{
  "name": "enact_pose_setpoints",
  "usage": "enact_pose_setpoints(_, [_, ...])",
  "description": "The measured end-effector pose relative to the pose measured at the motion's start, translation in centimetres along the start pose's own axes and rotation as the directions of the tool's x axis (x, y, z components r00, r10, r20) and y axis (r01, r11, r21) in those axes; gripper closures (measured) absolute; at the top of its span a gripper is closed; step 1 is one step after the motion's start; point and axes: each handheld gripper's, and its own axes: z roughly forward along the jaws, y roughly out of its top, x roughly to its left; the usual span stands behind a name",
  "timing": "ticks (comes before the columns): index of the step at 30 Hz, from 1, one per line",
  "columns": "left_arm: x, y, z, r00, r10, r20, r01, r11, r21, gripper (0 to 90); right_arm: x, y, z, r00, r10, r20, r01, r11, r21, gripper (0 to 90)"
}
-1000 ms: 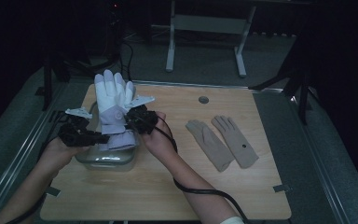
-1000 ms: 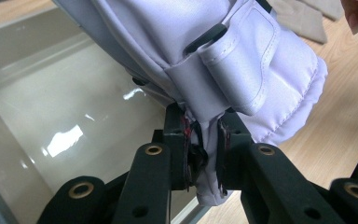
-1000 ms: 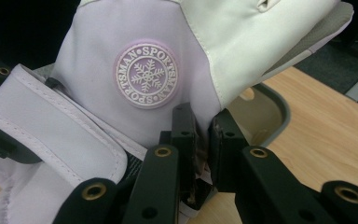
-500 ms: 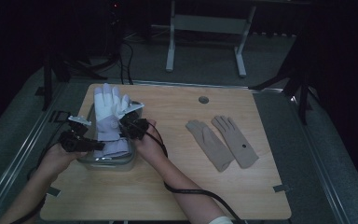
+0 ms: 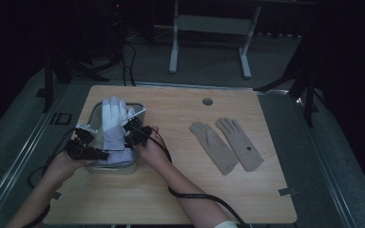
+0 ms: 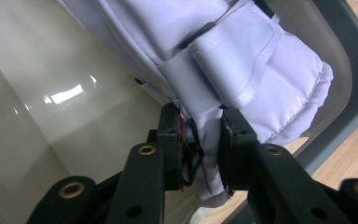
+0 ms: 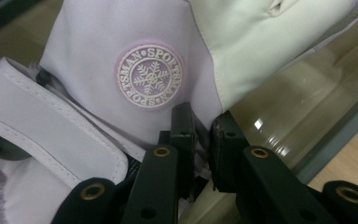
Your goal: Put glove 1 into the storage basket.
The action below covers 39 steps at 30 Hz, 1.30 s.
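Two grippers, both clamped on same white glove [image 5: 112, 124]. Left gripper [image 6: 199, 154]: jaws pinched on cuff fabric, near strap tab. Right gripper [image 7: 200, 140]: jaws pinched on glove edge just below round snowflake badge [image 7: 149, 73]. Glove lies w/ cuff end in clear tub [image 5: 93, 114], fingers pointing away from person, over tub's far rim. Tub sits on left part of wooden table [image 5: 180, 199]. Pair of tan gloves [image 5: 227, 143] flat on table, well apart to right.
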Motion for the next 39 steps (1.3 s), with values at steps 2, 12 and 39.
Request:
enact_pose_setpoints(2, [-0.5, 0.0, 0.3, 0.9985, 0.012, -0.054, -0.012, 0.9999, -0.003, 65.4, 0.0, 0.2, 0.1, 1.0, 0.009, 0.002, -0.009, 1.0, 0.012, 80.3])
enact_pose_setpoints(12, [-0.2, 0.0, 0.3, 0.9993, -0.004, -0.038, 0.004, 0.9998, -0.019, 65.5, 0.3, 0.7, -0.6, 0.9962, -0.074, 0.046, 0.075, 0.997, -0.015, 46.3])
enact_pose_setpoints(39, [-7.4, 2.2, -2.4, 0.9948, 0.072, -0.071, -0.093, 0.9349, -0.343, 46.1, -4.0, -1.5, -9.4, 0.9892, -0.146, 0.012, 0.146, 0.977, -0.155, 14.0])
